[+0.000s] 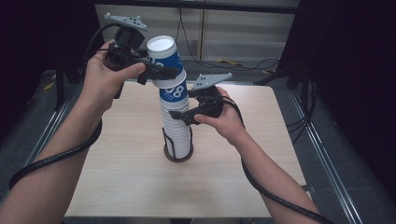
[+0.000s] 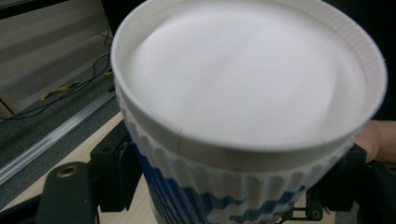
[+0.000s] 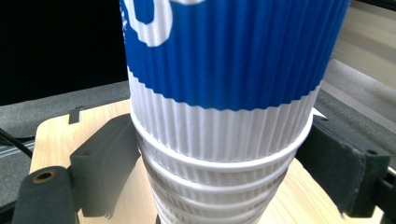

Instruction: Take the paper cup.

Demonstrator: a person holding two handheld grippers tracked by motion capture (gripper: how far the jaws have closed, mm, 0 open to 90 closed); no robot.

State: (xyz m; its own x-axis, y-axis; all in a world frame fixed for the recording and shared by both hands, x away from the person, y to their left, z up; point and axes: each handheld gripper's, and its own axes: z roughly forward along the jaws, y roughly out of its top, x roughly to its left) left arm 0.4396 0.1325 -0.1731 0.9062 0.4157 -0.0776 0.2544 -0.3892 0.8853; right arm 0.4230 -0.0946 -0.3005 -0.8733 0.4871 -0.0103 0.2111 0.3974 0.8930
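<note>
A tall stack of upturned blue-and-white ribbed paper cups [image 1: 176, 126] stands in a black wire holder [image 1: 178, 156] on the wooden table [image 1: 116, 177]. The top cup [image 1: 163, 53] is tilted and partly raised off the stack, its white base facing up. My left gripper [image 1: 166, 70] is shut on this top cup [image 2: 243, 74], one jaw on each side of its wall. My right gripper [image 1: 180, 114] is shut on the stack [image 3: 219, 154] lower down, with its pads [image 3: 107, 158] pressed against the white rims below a blue cup [image 3: 233, 46].
The table's far edge lies just behind the stack. Beyond it are a grey floor with cables [image 1: 233, 63] and a yellow item. Metal rails [image 1: 317, 140] run along both sides, and dark curtains stand at left and right.
</note>
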